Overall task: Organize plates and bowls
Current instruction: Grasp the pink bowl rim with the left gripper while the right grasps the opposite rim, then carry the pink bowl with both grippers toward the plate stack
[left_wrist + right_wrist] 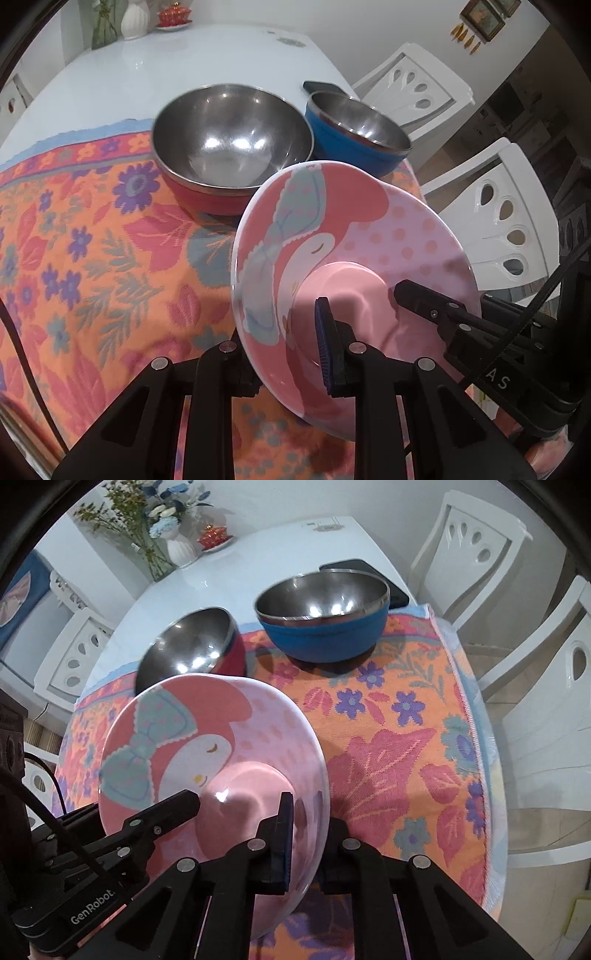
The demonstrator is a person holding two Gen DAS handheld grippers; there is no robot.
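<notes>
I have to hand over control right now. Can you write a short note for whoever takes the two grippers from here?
Left gripper: shut on the near left rim of the pink plate.
Right gripper: shut on the plate's right rim. The plate is held tilted above the floral cloth, carried by both.
Red bowl and blue bowl, both steel-lined, stand empty and apart at the cloth's far edge.
Done: plate gripped and lifted.
Left: set the plate down, then probably nest the bowls.
</notes>
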